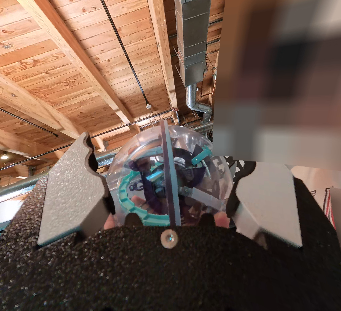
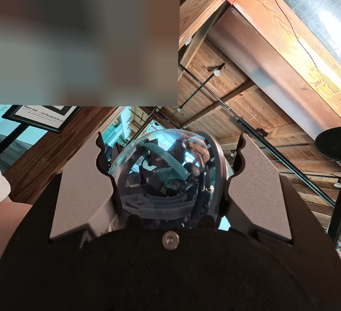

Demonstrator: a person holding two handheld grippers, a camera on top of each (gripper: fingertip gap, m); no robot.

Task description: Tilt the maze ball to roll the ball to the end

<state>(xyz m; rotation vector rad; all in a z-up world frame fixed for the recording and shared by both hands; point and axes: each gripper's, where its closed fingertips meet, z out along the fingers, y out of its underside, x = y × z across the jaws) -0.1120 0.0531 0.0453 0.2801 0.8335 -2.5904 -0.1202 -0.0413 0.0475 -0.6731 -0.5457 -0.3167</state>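
The maze ball (image 1: 147, 176) is a clear plastic sphere with a grey equator ring and teal, grey and purple tracks inside. In the left wrist view it sits between my left gripper's (image 1: 169, 173) two grey fingers, which press on its sides. In the right wrist view the maze ball (image 2: 162, 173) sits the same way between my right gripper's (image 2: 169, 154) fingers, and the ring arcs over its right side. Both grippers point up at the ceiling. I cannot pick out the small ball inside. I cannot tell whether both views show one sphere.
Above is a wooden plank ceiling with beams (image 1: 60, 31), a metal duct (image 1: 193, 31) and a black pipe (image 2: 249, 123). A framed sign (image 2: 42, 116) hangs at the left. A person's fingertips (image 1: 221, 219) show beside the ball.
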